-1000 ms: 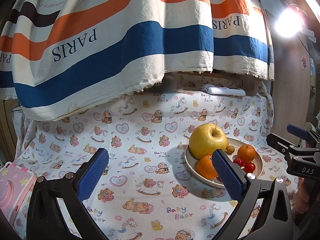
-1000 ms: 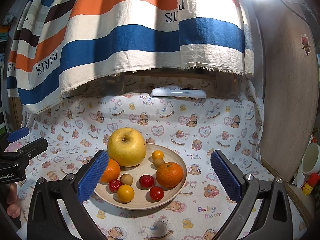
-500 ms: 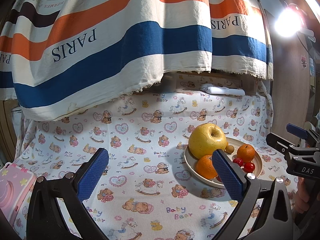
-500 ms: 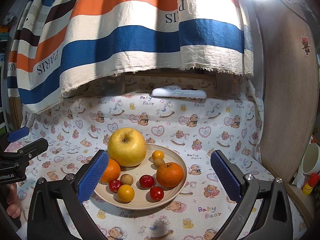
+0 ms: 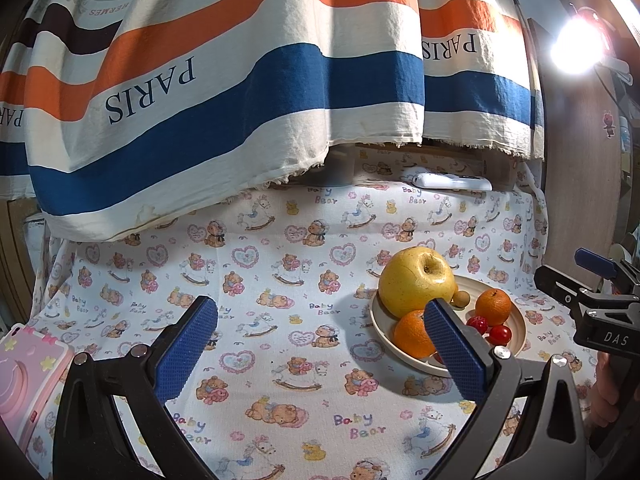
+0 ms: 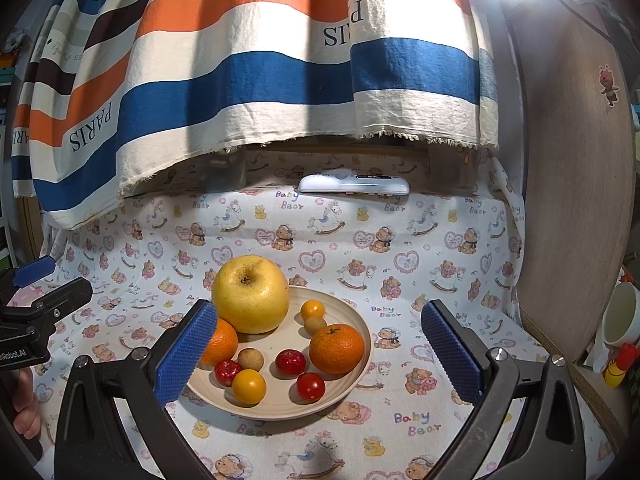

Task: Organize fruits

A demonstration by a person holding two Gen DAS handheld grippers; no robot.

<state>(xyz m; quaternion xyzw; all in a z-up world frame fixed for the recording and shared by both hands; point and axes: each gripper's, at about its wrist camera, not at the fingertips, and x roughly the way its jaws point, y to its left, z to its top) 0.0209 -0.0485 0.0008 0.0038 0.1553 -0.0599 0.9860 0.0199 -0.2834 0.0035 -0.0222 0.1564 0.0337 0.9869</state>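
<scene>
Both grippers are hovering spread wide and empty: left gripper over bare cloth, right gripper right in front of the plate. All fruit is sitting on that plate, toward the bench's right side: big yellow apple at the back-left rim, two oranges, small red, yellow and brown pieces loose in the middle. No fruit is showing on the cloth. This is fitting either a plate about to be sorted out or a plate already filled, so I'm not calling the step. If a pick follows, small round pieces are likely rolling under the pads; the apple is needing nearly full jaw spread. The bench is wearing a soft teddy-print cloth; a white remote is lying along the back edge, a pink box at the left edge. A striped towel is hanging behind, a lamp glaring at upper right, a wood panel closing the right side.
</scene>
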